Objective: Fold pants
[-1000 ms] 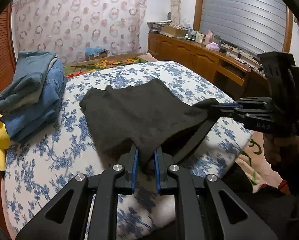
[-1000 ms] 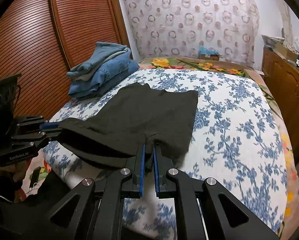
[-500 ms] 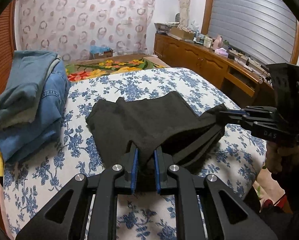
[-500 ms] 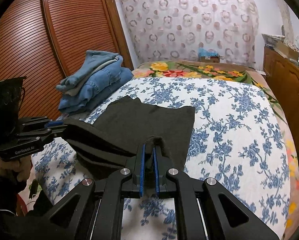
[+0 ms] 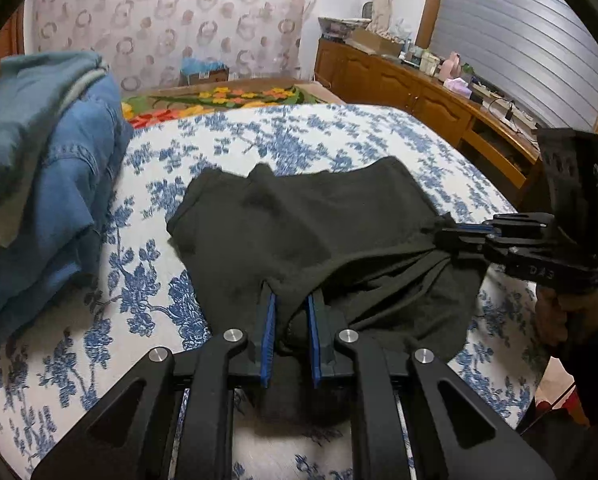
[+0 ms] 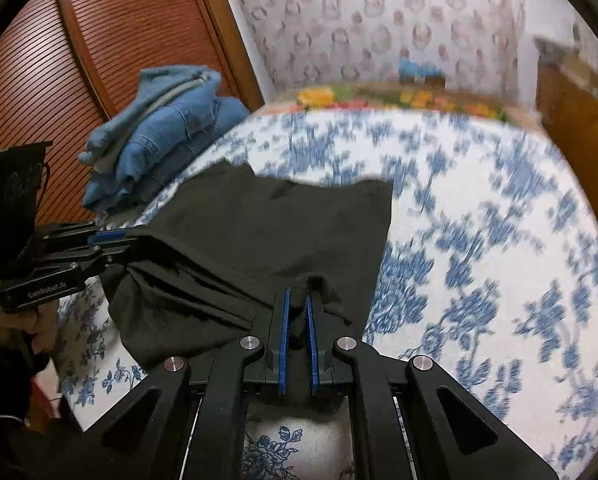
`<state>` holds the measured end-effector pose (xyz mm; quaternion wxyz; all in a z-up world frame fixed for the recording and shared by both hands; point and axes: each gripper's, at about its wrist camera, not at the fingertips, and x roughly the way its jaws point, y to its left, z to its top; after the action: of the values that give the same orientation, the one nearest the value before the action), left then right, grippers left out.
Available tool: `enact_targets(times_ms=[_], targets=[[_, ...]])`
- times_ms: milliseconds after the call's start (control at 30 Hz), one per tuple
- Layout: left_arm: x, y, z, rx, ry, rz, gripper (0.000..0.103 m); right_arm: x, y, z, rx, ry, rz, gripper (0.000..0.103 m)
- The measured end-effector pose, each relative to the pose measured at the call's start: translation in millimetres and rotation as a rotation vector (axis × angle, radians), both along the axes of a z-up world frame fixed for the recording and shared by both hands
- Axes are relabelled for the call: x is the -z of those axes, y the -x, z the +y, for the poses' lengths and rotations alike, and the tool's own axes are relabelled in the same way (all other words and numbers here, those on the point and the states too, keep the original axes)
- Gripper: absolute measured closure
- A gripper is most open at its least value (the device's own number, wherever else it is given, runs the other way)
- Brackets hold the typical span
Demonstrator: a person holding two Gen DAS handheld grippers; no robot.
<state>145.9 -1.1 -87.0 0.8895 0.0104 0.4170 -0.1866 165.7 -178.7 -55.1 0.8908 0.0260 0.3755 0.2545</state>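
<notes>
Dark pants (image 5: 299, 224) lie on the blue-flowered bed, also in the right wrist view (image 6: 267, 232). My left gripper (image 5: 292, 300) is shut on the near edge of the pants, cloth bunched between its blue pads. My right gripper (image 6: 298, 300) is shut on the other near corner. Each gripper shows in the other's view: the right one (image 5: 451, 236) at the right, the left one (image 6: 115, 244) at the left. The near edge hangs lifted between them, folding over the flat part.
A stack of folded blue jeans (image 5: 39, 168) sits on the bed's left side, also in the right wrist view (image 6: 159, 128). A wooden sideboard (image 5: 419, 92) with clutter runs along the right. A slatted wooden door (image 6: 59, 80) stands left of the bed.
Both grippers have carried the near edge of the pants forward over the flat part, towards the far end of the bed. The pants now look shorter and more doubled over.
</notes>
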Motion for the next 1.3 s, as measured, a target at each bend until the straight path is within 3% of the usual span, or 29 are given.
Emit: enact_targets(times_ms=[133,233,633,967,1100,1167,1300], targets=[[0.0,-2.2,0.4,0.011,0.003,0.006,0.088,-0.3,-4.8,-1.5,-0.003,-0.024,0.012,0.096],[-8.2,-1.2,-0.1,0.017,-0.001,-0.013,0.088,-3.2,-2.0,2.1,-0.002,0.014,0.002,0.095],[-37.7,-28.5,8.3,-0.001,0.002,-0.105,0.088,-47.2,-17.1,5.5,0.001,0.052,-0.129,0.095],[-24.4,-60.7,9.0,-0.008,-0.011,-0.072,0.088,-30.5,-42.4,11.6,0.017,0.068,-0.095,0.095],[-17.6,-65.3,9.2,-0.013,-0.016,-0.048,0.081,-22.6,-53.1,14.5,0.019,0.074,-0.062,0.095],[-17.7,-66.0,10.5,-0.019,-0.015,-0.049,0.066,-22.3,-58.5,16.3,0.022,0.073,-0.054,0.095],[-21.2,-65.0,14.9,-0.023,0.003,-0.058,0.055,-20.0,-64.2,17.4,0.026,0.062,-0.052,0.093]])
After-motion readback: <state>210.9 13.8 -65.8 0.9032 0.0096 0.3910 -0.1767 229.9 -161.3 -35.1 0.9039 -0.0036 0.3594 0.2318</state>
